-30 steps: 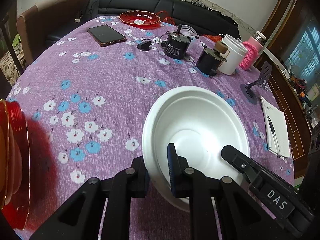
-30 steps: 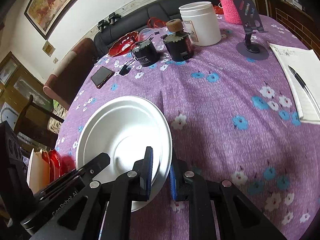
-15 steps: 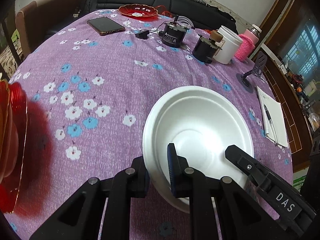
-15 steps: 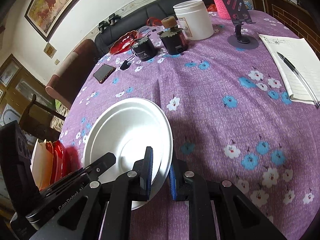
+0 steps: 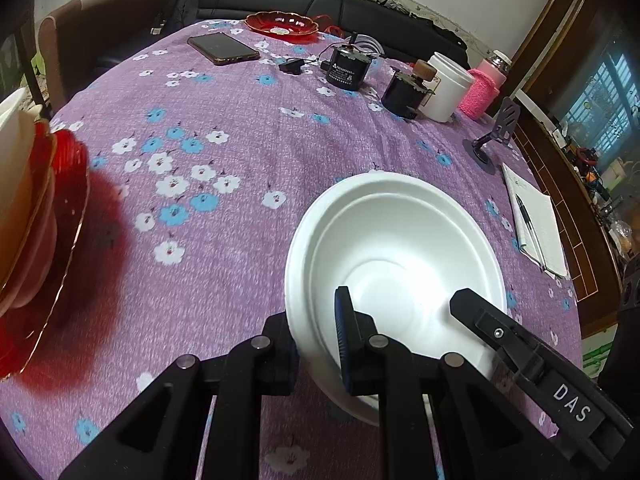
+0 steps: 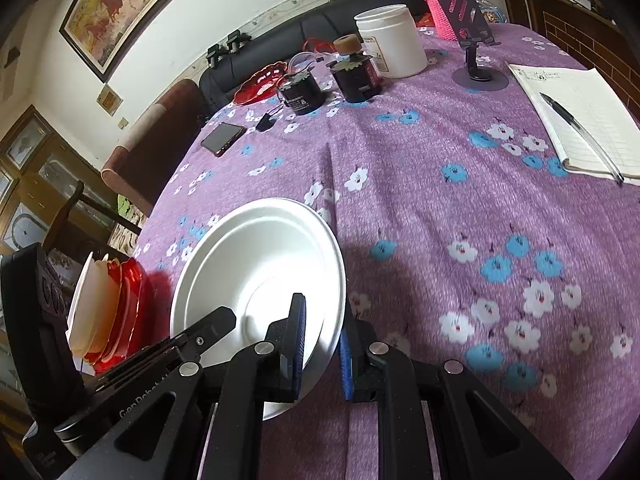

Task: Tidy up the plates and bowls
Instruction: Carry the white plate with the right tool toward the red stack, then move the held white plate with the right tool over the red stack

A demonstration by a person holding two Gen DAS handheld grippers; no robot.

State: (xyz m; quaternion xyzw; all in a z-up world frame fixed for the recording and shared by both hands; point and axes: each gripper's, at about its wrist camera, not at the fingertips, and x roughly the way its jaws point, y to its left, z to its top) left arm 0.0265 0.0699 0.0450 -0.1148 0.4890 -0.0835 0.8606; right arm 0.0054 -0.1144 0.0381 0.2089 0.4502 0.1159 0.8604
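Both grippers clamp one white bowl (image 5: 394, 256) by opposite rims: the left gripper (image 5: 316, 334) low centre in its view, the right gripper (image 6: 322, 344) likewise. Plain, round and glossy, the bowl sits above the purple floral tablecloth (image 6: 420, 168). Since a second ago, the stacked red and white dishes (image 6: 108, 308) at lower left show more fully.

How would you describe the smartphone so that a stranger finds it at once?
Start at the black sofa behind the purple flowered table. Just before it sits a red dish; the smartphone lies to its left, the only flat dark rectangle there.
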